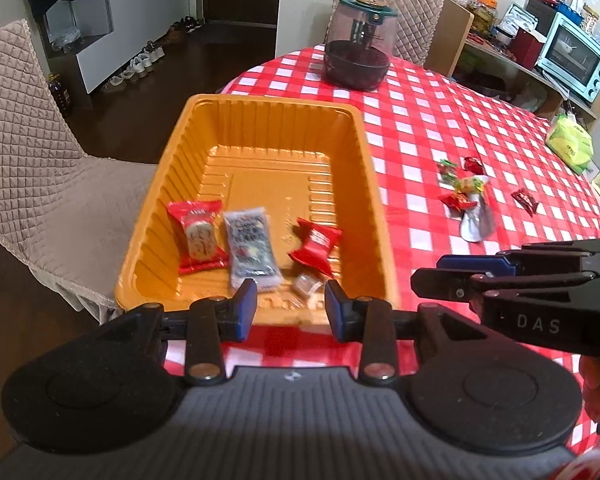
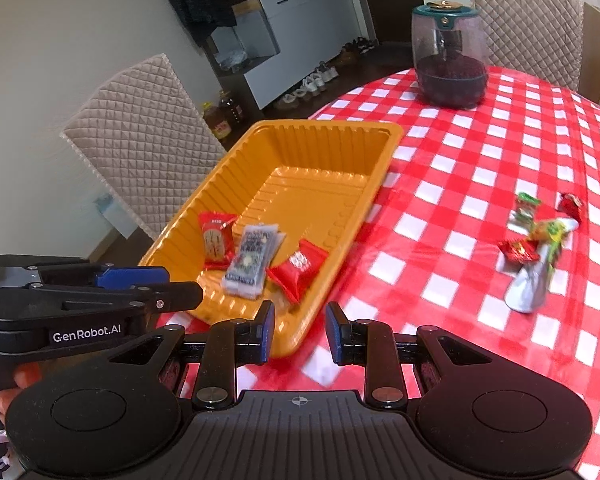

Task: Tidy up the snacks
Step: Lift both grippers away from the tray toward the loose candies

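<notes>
Several loose snacks (image 2: 536, 240) lie on the table (image 2: 440, 152), ahead and to the right of the right gripper (image 2: 300, 330), whose jaws stand slightly apart on nothing. The left gripper (image 1: 291, 308), jaws likewise parted and empty, hangs over the near rim of the tray (image 1: 180, 128), so the right one is nearer. The silver packet (image 2: 528, 284) runs roughly toward it.
</notes>
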{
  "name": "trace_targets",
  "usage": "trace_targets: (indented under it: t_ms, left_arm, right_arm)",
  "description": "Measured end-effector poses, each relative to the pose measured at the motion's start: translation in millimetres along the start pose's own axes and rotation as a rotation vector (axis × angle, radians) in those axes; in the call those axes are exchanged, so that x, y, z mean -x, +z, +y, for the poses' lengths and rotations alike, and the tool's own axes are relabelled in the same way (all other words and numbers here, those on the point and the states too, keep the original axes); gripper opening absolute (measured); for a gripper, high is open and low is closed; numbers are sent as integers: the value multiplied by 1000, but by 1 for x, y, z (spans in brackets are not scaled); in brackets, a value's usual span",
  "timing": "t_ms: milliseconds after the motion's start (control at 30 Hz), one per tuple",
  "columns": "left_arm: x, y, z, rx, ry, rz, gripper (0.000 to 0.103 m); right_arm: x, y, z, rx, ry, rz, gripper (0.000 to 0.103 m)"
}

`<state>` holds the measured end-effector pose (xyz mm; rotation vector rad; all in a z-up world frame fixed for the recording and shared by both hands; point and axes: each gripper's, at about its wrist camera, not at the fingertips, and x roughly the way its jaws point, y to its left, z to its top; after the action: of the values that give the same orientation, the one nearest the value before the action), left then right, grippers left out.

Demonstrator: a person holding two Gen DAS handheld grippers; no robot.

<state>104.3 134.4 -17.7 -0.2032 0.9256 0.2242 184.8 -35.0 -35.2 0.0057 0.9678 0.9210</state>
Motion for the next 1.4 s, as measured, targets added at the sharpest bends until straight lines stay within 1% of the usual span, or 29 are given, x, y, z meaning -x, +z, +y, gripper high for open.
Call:
trace_targets:
  t_ms: [333, 500, 700, 900, 1033, 1400]
  left_arm:
    - [15, -23, -41, -17, -20, -13, 33]
    - [16, -28, -69, -52, -51, -22, 33]
    - [8, -29, -103, -105, -93, -19, 33]
    - [-7, -21, -135, -165, -123, -13, 33]
    - [-18, -13, -150, -185, -138, -9, 33]
    - [-59, 27, -181, -213, -145, -24, 33]
  right_arm:
    - [31, -28, -24, -18, -6, 0, 28]
    - [50, -40, -44, -50, -29, -10, 28]
    - [73, -52, -73, -107, -72, -29, 28]
    - [91, -62, -104, -181, -124, -49, 28]
    - [101, -65, -125, -232, -160, -64, 28]
    - [109, -62, -178, -349, -256, -102, 28]
